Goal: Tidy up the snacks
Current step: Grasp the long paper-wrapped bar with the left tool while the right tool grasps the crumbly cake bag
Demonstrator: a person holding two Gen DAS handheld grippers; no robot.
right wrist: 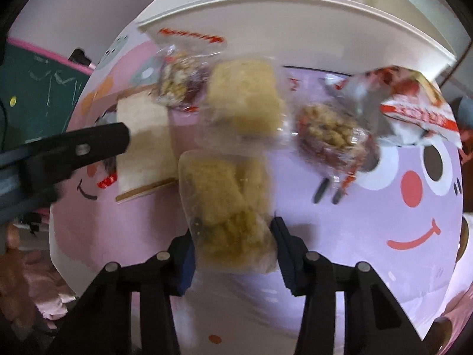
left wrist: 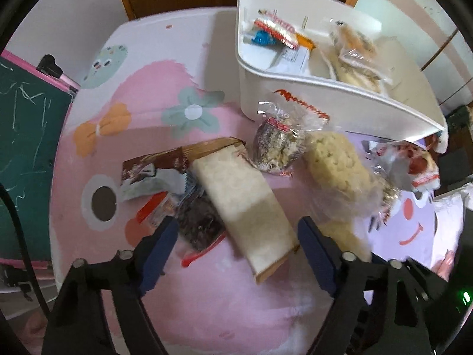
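Note:
Several wrapped snacks lie on a pink and lilac cartoon mat. My left gripper is open, its fingers either side of the near end of a long cream wafer bar; a dark snack pack lies beside it. A white bin behind holds several snacks. My right gripper is shut on a clear pack of yellow rice crisps. A second rice crisp pack and a nut cake pack lie beyond it.
A brown and white wrapper lies left of the wafer bar. A red and white packet sits at the right by the bin wall. A green chalkboard stands off the mat's left edge. The left gripper's arm reaches in from the left.

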